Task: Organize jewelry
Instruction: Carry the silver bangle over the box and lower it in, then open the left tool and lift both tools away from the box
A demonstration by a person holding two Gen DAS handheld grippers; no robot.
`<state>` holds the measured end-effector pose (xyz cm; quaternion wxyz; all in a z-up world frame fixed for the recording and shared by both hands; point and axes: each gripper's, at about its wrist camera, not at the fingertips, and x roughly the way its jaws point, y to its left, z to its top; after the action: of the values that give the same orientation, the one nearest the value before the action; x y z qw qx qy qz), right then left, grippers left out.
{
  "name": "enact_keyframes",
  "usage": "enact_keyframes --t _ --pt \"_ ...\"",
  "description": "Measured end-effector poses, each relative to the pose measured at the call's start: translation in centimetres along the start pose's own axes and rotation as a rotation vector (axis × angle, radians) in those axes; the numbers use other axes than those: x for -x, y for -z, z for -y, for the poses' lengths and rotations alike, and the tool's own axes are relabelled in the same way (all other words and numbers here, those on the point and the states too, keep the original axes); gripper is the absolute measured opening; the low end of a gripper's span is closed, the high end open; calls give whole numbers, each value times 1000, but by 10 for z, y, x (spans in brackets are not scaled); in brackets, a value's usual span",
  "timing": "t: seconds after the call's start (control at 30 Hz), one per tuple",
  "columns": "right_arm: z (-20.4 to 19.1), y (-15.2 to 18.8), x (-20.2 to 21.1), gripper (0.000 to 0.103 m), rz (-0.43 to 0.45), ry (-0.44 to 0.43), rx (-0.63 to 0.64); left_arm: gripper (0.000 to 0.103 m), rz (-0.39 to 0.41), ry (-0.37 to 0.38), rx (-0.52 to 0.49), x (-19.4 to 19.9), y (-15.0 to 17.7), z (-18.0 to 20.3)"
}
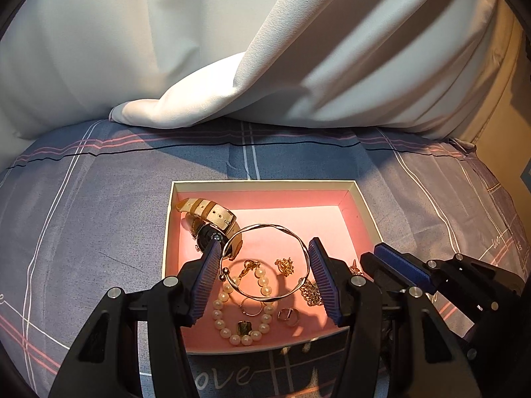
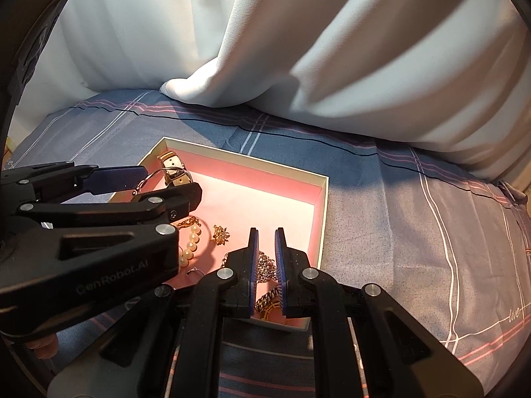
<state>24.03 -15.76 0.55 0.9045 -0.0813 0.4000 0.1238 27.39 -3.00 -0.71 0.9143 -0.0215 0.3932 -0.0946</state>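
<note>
A shallow box with a pink lining (image 1: 262, 184) (image 2: 323, 205) lies on the bed. In it are a gold-strapped watch (image 1: 212, 219) (image 2: 174, 169), a pearl bracelet (image 1: 219, 311) (image 2: 190, 245), a gold chain (image 1: 310, 293) (image 2: 265, 265), a small gold brooch (image 1: 285, 265) (image 2: 220, 233) and a few rings (image 1: 288, 315). My left gripper (image 1: 265, 248) (image 2: 172, 182) is shut on a twisted silver bangle (image 1: 265, 226) (image 2: 149, 177), held across its width above the box. My right gripper (image 2: 267, 232) (image 1: 378, 252) hovers shut over the chain at the box's near right corner, with nothing between its pads.
The box rests on a grey-blue plaid bedspread (image 1: 99, 215) (image 2: 415, 232). A white curtain (image 1: 232, 66) (image 2: 332, 66) hangs behind and drapes onto the bed just beyond the box. The two grippers sit close side by side over the box.
</note>
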Motion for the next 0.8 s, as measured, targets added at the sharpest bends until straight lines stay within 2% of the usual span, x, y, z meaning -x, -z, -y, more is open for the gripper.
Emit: enact_keyframes --t 0.8 --pt "0 0 1 11 -9 3 2 54 -21 -2 3 -6 0 1"
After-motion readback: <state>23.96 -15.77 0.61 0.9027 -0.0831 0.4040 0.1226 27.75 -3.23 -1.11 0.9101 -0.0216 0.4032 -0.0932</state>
